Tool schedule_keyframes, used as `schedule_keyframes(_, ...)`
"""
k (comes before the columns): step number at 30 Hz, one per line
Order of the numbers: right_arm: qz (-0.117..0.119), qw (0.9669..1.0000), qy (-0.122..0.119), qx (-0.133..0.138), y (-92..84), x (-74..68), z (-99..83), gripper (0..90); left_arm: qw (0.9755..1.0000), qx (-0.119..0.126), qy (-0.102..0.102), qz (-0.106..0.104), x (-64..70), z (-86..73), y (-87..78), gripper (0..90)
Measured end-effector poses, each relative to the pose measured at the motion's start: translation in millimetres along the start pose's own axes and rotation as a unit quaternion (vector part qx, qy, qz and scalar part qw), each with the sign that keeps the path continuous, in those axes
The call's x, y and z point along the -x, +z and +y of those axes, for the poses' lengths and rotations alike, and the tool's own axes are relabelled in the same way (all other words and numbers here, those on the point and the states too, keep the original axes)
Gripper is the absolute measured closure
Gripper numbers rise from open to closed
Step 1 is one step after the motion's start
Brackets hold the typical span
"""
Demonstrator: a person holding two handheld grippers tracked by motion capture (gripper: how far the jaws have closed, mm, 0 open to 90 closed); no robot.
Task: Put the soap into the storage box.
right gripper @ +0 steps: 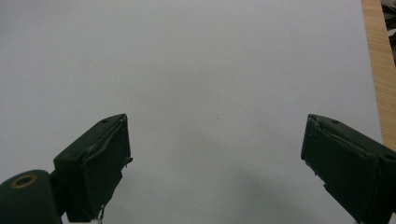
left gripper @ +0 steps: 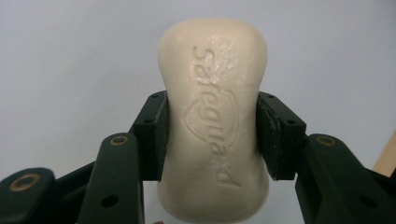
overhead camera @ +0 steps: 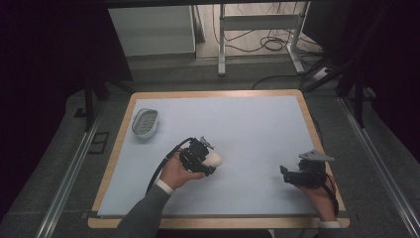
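A cream bar of soap [left gripper: 214, 116] with a raised brand word on its face sits between the two black jaws of my left gripper [left gripper: 211, 130], which is shut on its narrow waist. From above, the soap [overhead camera: 215, 158] pokes out to the right of the left gripper [overhead camera: 205, 159], near the middle of the pale blue mat. My right gripper [overhead camera: 286, 174] rests near the mat's front right, its jaws wide apart; in the right gripper view the right gripper [right gripper: 217, 154] has nothing but mat between them.
A small oval soap dish [overhead camera: 145, 122] with a ribbed inside lies at the mat's left. The mat lies on a table [overhead camera: 213, 93] with a wooden rim. Behind the table stand a white frame and loose cables on the floor.
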State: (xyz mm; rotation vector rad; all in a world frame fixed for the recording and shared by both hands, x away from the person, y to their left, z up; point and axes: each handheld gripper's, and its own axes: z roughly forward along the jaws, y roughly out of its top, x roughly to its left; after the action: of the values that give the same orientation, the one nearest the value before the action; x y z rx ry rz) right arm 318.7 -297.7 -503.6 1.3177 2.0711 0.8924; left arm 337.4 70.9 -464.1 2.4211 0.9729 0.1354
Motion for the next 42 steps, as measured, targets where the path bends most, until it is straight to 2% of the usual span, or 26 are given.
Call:
schedule_keyframes(8,-0.001,1.0000,-0.001,-0.002,0.9,-0.1,-0.5,8.0,0.9999,-0.001,-0.015,0.003,-16.6,-2.4,-4.9,49.5)
schedule_keyframes(22,-0.001,1.0000,0.000,-0.004,1.4,0.8,-1.0,7.9,0.9989,-0.006,-0.038,0.026,-46.2,-8.9,-20.4,49.5)
schedule_keyframes(42,-0.002,1.0000,-0.001,-0.005,1.9,0.9,-1.6,8.0,0.9966,0.005,-0.068,0.045,-75.5,-18.9,-39.5,49.6)
